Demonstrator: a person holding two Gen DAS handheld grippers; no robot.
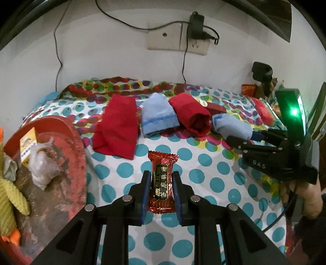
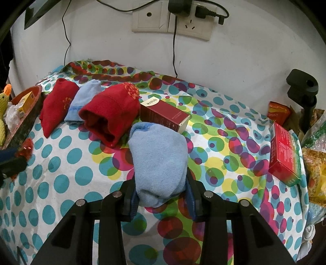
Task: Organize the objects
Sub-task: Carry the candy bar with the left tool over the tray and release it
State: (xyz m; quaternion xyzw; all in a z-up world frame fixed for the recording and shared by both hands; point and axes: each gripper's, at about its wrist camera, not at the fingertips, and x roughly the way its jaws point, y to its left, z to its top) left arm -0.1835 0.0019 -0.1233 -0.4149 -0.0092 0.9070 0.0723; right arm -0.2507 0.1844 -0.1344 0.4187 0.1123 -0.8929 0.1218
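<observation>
Jaws of the left gripper [image 1: 161, 187] are clamped narrow on a red foil snack bar [image 1: 162, 179] with gold lettering, its crimped end sticking out ahead of the blue pads and the polka-dot cloth [image 1: 214, 183] below it. Across from it the right gripper [image 2: 162, 195] is pinched on a light blue sock [image 2: 161, 161], the pads squeezing its near end while the rest bulges forward over the cloth; in the left view that same gripper [image 1: 244, 138] comes in from the right edge with a green light lit on its body, a person's hand [image 1: 301, 195] under it. Farther back lies a row of folded pieces — a red sock [image 1: 116, 130], a second blue sock [image 1: 156, 118] and a rolled red sock [image 1: 191, 116] — the last of these just beside the held blue one. Behind the held sock a dark red carton [image 2: 165, 116] rests on the cloth, and a red box [image 2: 285, 155] sits well apart near the right edge. At the left a red basin [image 1: 67, 142] holds a small yellow box [image 1: 28, 146] and what looks like a crumpled plastic bag [image 1: 42, 165], with a yellow plush duck [image 1: 10, 195] beside it. On the wall beyond — a socket plate [image 2: 171, 18] with plugs and cables.
</observation>
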